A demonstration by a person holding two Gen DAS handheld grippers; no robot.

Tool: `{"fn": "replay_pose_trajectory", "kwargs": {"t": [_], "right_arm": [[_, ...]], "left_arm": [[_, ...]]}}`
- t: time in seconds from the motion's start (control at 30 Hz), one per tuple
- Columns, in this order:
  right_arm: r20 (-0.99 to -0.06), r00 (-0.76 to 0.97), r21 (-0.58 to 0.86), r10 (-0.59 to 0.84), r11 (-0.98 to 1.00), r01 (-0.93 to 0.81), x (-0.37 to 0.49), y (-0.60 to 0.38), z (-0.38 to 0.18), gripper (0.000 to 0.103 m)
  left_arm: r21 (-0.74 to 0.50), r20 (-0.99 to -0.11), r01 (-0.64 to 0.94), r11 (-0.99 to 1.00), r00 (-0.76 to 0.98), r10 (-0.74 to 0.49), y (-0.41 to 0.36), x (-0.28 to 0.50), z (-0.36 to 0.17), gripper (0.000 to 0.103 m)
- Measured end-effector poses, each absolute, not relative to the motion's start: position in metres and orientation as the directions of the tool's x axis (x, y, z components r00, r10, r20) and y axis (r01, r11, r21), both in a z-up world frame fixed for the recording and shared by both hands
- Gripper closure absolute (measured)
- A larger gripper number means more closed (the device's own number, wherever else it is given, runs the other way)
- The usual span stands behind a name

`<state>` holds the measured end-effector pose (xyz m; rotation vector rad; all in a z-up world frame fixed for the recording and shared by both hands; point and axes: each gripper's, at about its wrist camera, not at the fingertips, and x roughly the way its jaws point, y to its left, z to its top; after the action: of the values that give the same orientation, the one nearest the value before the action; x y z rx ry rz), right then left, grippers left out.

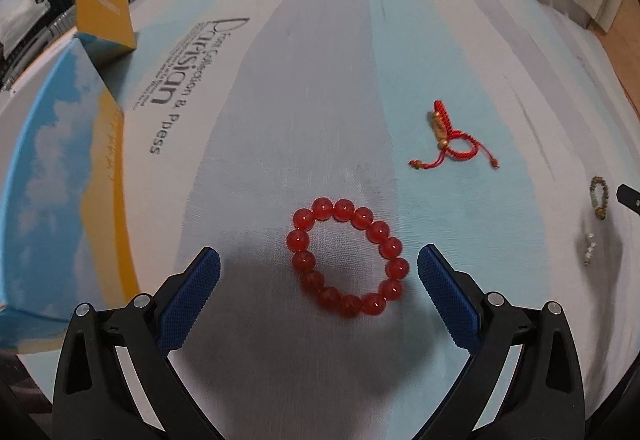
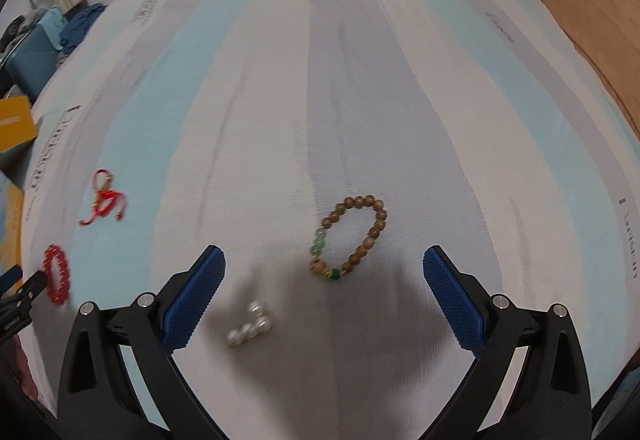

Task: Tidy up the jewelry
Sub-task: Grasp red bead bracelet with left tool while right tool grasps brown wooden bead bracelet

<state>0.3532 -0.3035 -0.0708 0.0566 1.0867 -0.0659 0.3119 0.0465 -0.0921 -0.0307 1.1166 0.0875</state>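
I have both pairs of tongs spread wide over a bed covered with a pale blue, grey and white striped sheet printed with dark lettering.

My left tongs stand open, gripping nothing, their blue textured pads on either side of a red bracelet of large round translucent beads. The bracelet lies flat on the sheet between the fingers, touching neither pad. Beyond it, to the right, lies a red woven cord bracelet with a gold charm and loose tasselled ends, well apart from the red beads. To the left stands an open cardboard box printed with blue sky and clouds, lined in yellow, its yellow flap raised.

My right tongs are also open and empty. Between the fingers, somewhat ahead of the pads, lies a brown wooden bead bracelet with a few pale green and dark green beads and a gold one, flat on the sheet. Near the left pad sits a small cluster of white pearl-like beads; motion blur keeps me from telling what kind of piece it is. At the far left of the right wrist view I see the red cord bracelet, the red bead bracelet and the tip of my left tongs.
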Motion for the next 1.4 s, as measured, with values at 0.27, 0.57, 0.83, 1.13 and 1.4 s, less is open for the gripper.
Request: {"fn": "replay_pose_trajectory", "kwargs": {"t": [0.27, 0.57, 0.83, 1.13, 1.4], "right_arm": [[-0.903, 0.429, 0.017, -0.026, 0.995, 0.096, 0.365, -0.305, -0.101, 0.009], [-0.916, 0.4, 0.01, -0.033, 0.994, 0.105, 0.369, -0.308, -0.116, 0.038], [-0.919, 0.395, 0.031, -0.02, 0.992, 0.121, 0.364, -0.316, -0.115, 0.066], [-0.914, 0.405, 0.034, -0.016, 0.993, 0.115, 0.361, -0.321, -0.109, 0.09], [-0.902, 0.432, 0.051, -0.003, 0.992, 0.112, 0.353, -0.324, -0.098, 0.096]], "left_arm": [[0.018, -0.906, -0.08, 0.997, 0.42, 0.05, 0.047, 0.321, -0.11, 0.006], [-0.006, -0.912, -0.058, 0.998, 0.411, 0.018, 0.042, 0.328, -0.117, 0.02], [-0.018, -0.917, -0.028, 0.999, 0.4, -0.006, 0.032, 0.328, -0.118, 0.053], [-0.032, -0.923, -0.007, 0.999, 0.384, -0.027, 0.03, 0.327, -0.115, 0.077], [-0.026, -0.915, -0.009, 1.0, 0.403, -0.02, 0.028, 0.32, -0.103, 0.09]]}}
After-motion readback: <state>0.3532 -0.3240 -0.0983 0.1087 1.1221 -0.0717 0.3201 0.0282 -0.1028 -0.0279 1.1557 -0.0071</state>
